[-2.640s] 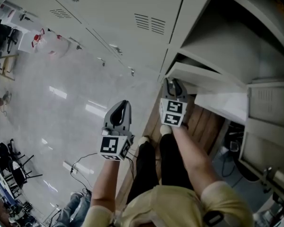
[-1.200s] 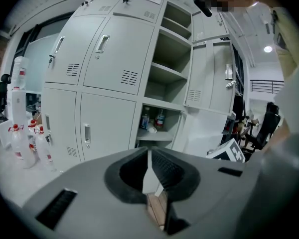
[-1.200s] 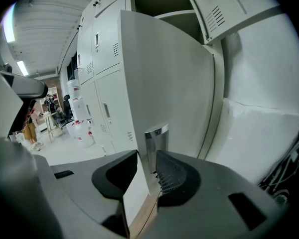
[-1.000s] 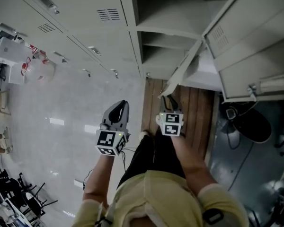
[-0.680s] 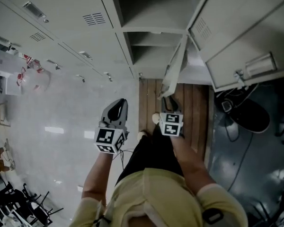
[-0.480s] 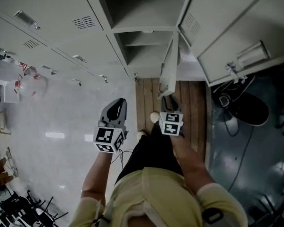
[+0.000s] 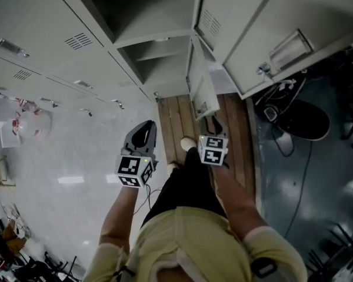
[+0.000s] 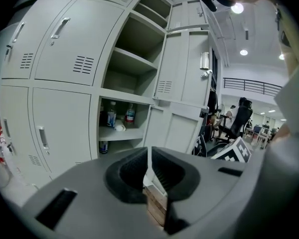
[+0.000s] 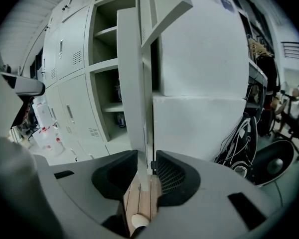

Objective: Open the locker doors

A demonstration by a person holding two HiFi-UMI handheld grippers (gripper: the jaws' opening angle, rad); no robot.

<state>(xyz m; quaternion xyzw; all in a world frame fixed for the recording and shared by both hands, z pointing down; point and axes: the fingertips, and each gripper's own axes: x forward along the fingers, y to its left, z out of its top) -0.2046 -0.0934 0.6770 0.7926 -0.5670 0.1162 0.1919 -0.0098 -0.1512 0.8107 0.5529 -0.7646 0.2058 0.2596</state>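
Clamping locker door [image 7: 200, 87] edge w/ right gripper [image 7: 212, 122]; left gripper [image 7: 145, 130] jaws together.

grey metal locker door [image 7: 200, 81] edge-on ahead of me, walls off R, black cables [image 9: 234, 146] beyond, pale glossy floor [image 7: 65, 157] to L free, shelf bays [image 7: 156, 69] open

Bottles [image 8: 112, 116] stand on a locker shelf [image 8: 137, 131].

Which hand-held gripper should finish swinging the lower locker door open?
Right. The right hand-held gripper is clamped on the free edge of the lower locker door. The left hand-held gripper is shut on nothing, apart from any door.
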